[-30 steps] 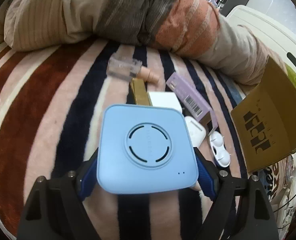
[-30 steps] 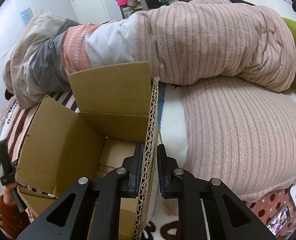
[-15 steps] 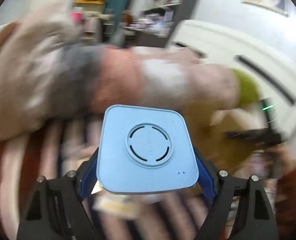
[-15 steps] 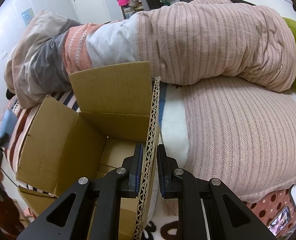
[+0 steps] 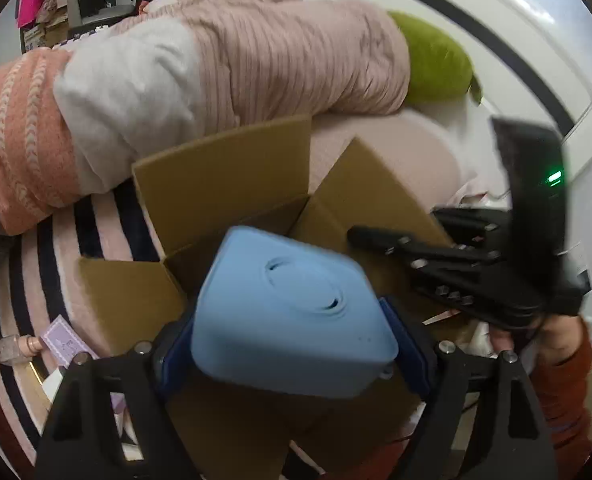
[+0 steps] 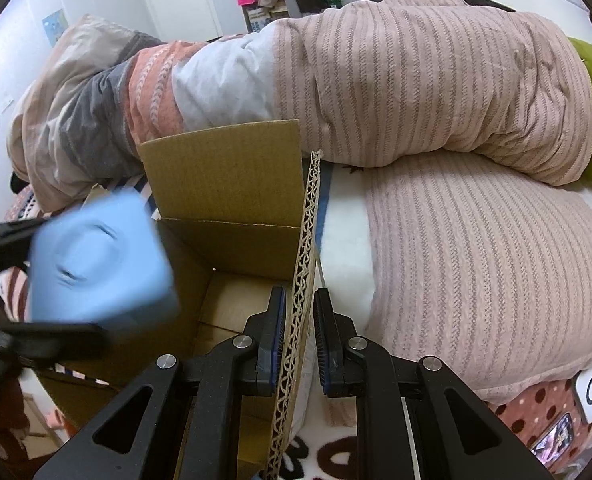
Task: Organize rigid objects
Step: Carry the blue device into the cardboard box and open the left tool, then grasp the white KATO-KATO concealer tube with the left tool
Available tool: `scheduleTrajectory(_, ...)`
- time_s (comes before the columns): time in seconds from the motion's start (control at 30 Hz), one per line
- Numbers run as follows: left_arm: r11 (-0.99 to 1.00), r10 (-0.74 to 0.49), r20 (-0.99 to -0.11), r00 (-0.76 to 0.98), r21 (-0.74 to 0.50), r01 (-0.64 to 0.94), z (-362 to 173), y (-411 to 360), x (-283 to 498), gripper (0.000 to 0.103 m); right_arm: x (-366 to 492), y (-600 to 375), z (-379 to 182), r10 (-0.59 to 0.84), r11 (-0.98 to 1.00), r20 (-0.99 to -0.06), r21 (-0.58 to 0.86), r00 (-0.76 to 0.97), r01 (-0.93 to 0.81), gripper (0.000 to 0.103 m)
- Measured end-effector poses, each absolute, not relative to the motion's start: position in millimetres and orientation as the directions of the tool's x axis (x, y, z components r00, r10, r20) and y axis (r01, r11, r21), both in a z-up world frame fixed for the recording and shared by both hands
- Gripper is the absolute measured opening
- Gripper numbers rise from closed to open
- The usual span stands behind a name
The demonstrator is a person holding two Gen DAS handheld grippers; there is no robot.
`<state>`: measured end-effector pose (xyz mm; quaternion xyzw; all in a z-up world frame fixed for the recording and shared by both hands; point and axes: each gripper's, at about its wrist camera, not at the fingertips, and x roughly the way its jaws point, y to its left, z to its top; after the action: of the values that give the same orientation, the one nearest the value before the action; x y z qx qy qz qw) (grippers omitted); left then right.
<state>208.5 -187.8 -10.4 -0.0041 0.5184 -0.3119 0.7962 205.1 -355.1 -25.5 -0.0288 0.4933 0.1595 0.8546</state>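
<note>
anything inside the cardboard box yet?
The right wrist view shows only bare floor in the cardboard box. The blue device in the left gripper covers the box's left part, so that stays unseen.

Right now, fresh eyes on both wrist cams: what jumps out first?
The light blue square device, clamped in the left gripper, hangs over the open cardboard box. The right gripper straddles the box's right flap, its jaws either side of the corrugated edge. Behind them a bunched pink striped blanket fills the bed.
</note>
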Motion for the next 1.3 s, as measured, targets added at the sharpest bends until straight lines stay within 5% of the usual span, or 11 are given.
scheduleTrajectory(0.33, 0.799, -0.525, -0.776, 0.350, -0.308, 0.517, 12, -162, 187, 0.079, 203, -346, -27, 0.222, 0.947, -0.863, 0.080, 0.455, -0.311, 0.009)
scheduleTrajectory(0.53, 0.842, -0.510, -0.679, 0.528, -0.267, 0.469, 33, -77, 156, 0.098, 203, -343, -28, 0.215, 0.946, -0.864, 0.070, 0.454, -0.315, 0.010)
scheduleTrajectory(0.93, 0.892, -0.425, -0.790, 0.442, -0.282, 0.352, -117, 5, 121, 0.099, 203, -343, -29, 0.207, 0.948, -0.868, 0.064, 0.451, -0.312, 0.010)
scheduleTrajectory(1.2, 0.926, -0.279, -0.842, 0.462, -0.108, 0.362, -157, -18, 117, 0.098, 203, -343, -29, 0.207, 0.948, -0.869, 0.064, 0.450, -0.313, 0.010)
scheduleTrajectory(1.3, 0.936, -0.258, -0.830, 0.495, -0.088, 0.341, -155, -17, 114, 0.086, 203, -343, -30, 0.207, 0.948, -0.868, 0.065, 0.451, -0.312, 0.010)
